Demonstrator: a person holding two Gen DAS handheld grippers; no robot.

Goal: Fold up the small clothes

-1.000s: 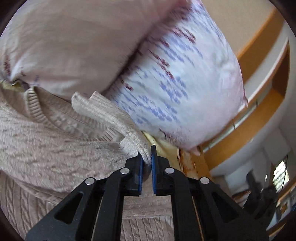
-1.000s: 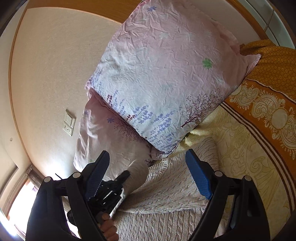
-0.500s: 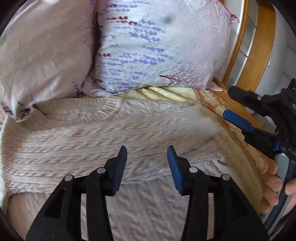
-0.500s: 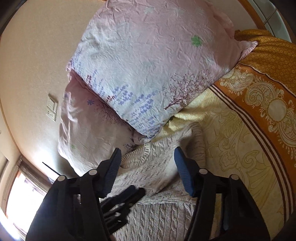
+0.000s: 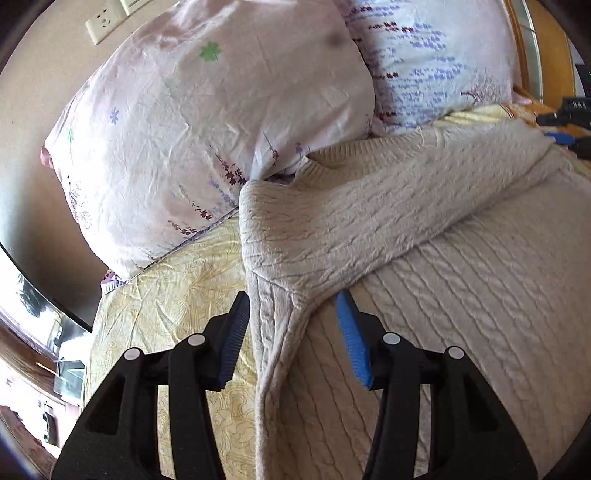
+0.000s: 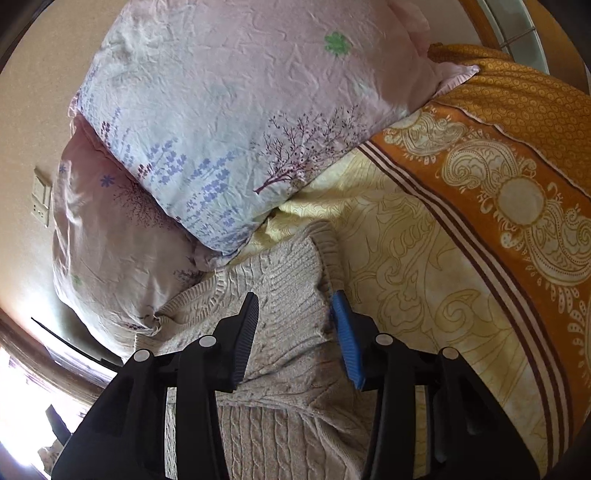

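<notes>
Both fingers parted over sweater [image 5: 369,221] | right view: orange border [image 6: 517,166] | left view: socket [image 5: 105,24]

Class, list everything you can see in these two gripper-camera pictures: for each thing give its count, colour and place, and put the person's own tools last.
sweater: one, cream cable-knit, on the bed below the pillows, a sleeve folded across the body
pillows: two, pale pink with purple flower print, overlapping at the head of the bed
bedsheet: one, pale yellow with an orange patterned border, under the sweater
blanket: one, orange, on the bed beside the pillows
wall socket: one, off-white, on the beige wall above the pillows
left gripper: one, black with blue pads, jaws apart astride the sweater's folded edge
right gripper: one, black with blue pads, jaws apart over the sweater's sleeve cuff
</notes>
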